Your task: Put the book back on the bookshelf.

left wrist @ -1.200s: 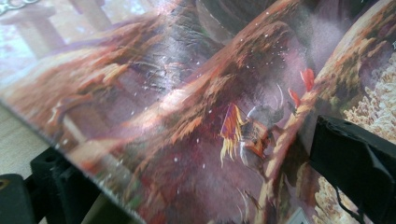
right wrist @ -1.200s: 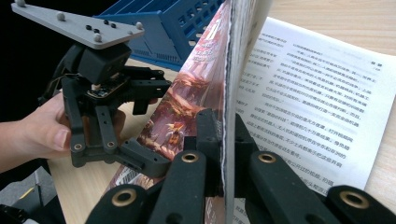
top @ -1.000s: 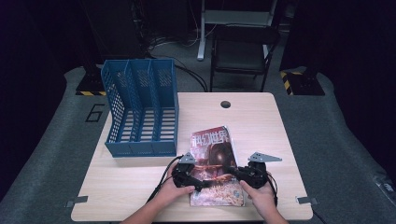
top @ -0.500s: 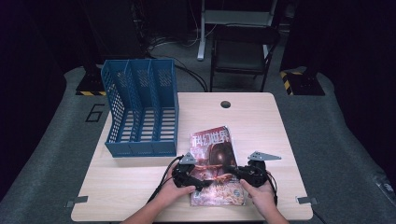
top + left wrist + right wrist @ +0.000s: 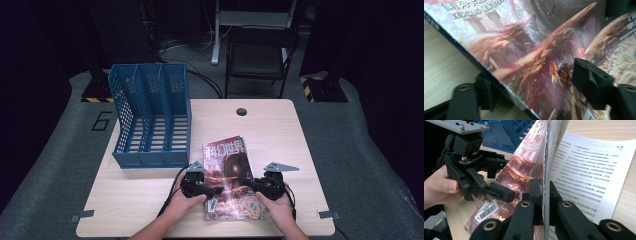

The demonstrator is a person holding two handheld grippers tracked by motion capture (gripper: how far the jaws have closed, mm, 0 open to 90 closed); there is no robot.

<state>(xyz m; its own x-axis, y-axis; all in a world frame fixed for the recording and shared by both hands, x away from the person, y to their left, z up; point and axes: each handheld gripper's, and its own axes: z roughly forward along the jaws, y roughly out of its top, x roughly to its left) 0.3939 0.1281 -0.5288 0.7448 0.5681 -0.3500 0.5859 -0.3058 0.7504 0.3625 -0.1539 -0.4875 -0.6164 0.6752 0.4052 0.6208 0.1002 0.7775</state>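
A magazine (image 5: 227, 170) with a reddish illustrated cover lies on the table's near middle. My right gripper (image 5: 250, 186) is shut on its right-hand edge. In the right gripper view the jaws (image 5: 545, 192) pinch the cover and some pages, lifted upright off a printed text page (image 5: 589, 175). My left gripper (image 5: 212, 190) straddles the magazine's left edge. One jaw is under the spine and one over the cover (image 5: 534, 80). Its jaws have just been closing with the magazine between them, and a gap still shows. The left gripper (image 5: 499, 183) also appears in the right gripper view, held by a hand (image 5: 439, 187).
A blue three-slot file holder (image 5: 150, 120) stands at the table's back left, just beyond the magazine. The wooden table (image 5: 280, 125) has a cable hole (image 5: 242, 111) near its far edge. A black chair (image 5: 260, 55) stands behind the table.
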